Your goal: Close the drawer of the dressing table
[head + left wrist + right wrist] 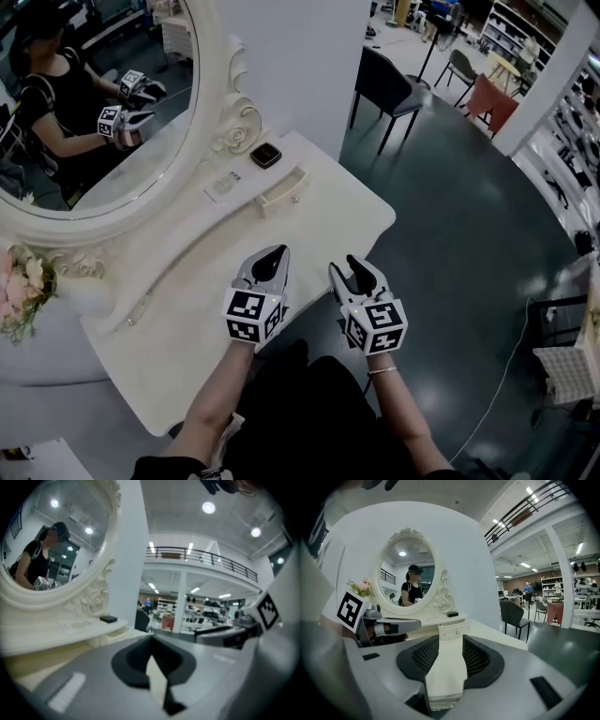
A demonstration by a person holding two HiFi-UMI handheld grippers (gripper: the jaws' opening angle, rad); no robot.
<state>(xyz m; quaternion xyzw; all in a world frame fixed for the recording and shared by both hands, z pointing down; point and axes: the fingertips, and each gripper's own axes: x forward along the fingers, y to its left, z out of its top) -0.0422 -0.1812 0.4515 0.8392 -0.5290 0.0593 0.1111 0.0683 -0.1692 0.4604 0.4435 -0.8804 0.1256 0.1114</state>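
Status as I read it from the head view: both tools hover side by side over the front edge of the white dressing table (314, 230), above my lap, touching nothing. The left gripper (272, 255) has its jaws closed tip to tip; in the left gripper view (150, 641) the dark pads meet at the far end, only a thin wedge of tabletop shows behind them, and nothing is held. The right gripper (349, 267) has its jaws parted by a narrow, even gap; in the right gripper view (451, 644) that gap frames bare tabletop and holds nothing. The drawer (281, 192) sits under the raised shelf at the foot of the oval mirror (94, 103). It is pulled partly out, with a small knob on its front. In the right gripper view the drawer (451, 631) lines up directly beyond the jaw gap, well apart from the tips. A small dark box (265, 155) rests on the shelf just above the drawer. Flowers (21, 286) stand at the left end of the table.
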